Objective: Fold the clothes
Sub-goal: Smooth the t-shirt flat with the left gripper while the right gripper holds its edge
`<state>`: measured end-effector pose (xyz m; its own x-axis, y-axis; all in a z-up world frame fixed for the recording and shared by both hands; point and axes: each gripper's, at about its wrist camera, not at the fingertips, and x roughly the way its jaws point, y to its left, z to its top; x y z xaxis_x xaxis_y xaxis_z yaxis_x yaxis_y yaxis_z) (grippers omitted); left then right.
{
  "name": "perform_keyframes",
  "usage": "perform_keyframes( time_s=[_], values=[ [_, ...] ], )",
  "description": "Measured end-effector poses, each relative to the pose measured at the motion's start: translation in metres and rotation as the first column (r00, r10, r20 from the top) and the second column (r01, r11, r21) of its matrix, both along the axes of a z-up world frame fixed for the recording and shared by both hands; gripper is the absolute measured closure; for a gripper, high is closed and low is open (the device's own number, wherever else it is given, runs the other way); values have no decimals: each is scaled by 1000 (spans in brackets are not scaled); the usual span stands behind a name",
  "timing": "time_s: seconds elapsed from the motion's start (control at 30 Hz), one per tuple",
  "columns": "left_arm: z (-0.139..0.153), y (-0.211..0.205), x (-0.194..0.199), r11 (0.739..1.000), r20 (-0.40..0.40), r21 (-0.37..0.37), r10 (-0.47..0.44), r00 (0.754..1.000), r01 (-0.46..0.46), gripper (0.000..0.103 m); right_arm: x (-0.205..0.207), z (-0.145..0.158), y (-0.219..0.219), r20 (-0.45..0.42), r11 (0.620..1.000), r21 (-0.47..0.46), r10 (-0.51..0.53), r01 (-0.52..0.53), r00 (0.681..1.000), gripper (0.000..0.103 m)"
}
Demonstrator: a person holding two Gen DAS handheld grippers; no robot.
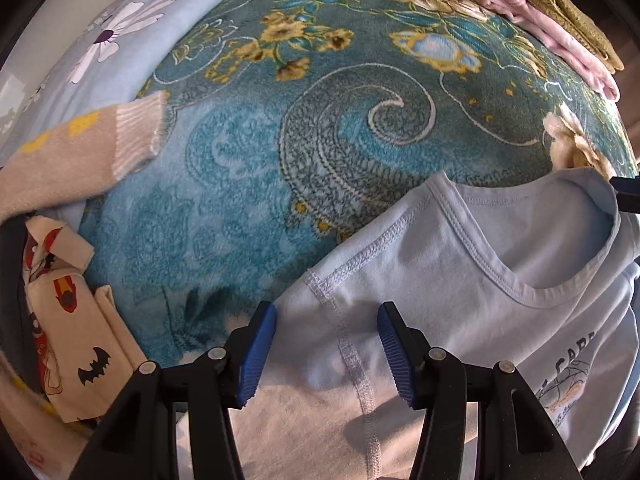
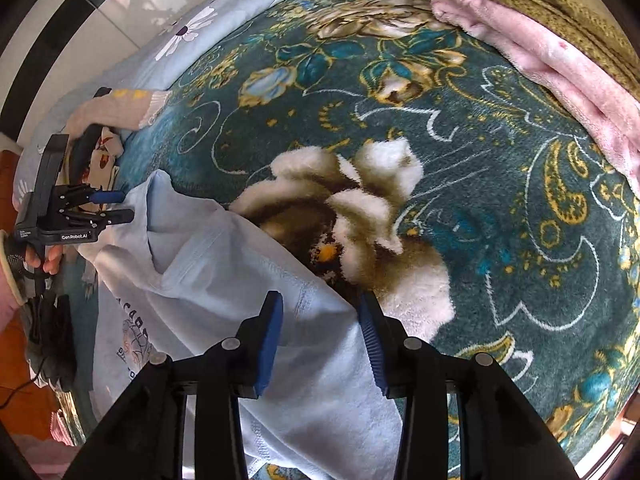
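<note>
Blue-padded fingers of the left gripper [image 1: 327,354] stand spread over the shoulder seam of a pale blue T-shirt [image 1: 472,264], pinching nothing, while the right gripper [image 2: 322,334] is likewise spread above the shirt's other shoulder edge. Both hover over the garment, which lies rumpled, neckline up, on a teal floral blanket [image 1: 320,128]. Cartoon-print clothes [image 1: 68,320] and a beige knit garment [image 1: 80,148] sit at the blanket's left edge, with pink and olive folded blankets [image 2: 552,40] at the far right.
</note>
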<state>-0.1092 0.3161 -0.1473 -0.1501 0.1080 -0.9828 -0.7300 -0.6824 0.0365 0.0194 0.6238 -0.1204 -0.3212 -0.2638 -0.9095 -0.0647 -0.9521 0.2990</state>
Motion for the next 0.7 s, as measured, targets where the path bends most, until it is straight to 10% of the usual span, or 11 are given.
perform_keyframes(
  time_s=[0.2, 0.33, 0.7],
  values=[
    [2, 3, 6, 1000, -15, 4, -16, 1000, 16, 67, -6, -5, -5, 11, 999, 20, 51, -51, 999, 66],
    [7, 7, 14, 999, -52, -3, -42, 998, 42, 95, -1, -2, -11, 14, 997, 43, 69, -70, 997, 98],
    [70, 30, -23, 988, -260, 140, 105, 960, -70, 100, -24, 58, 27, -170, 994, 77, -67, 81, 983, 102]
  ],
)
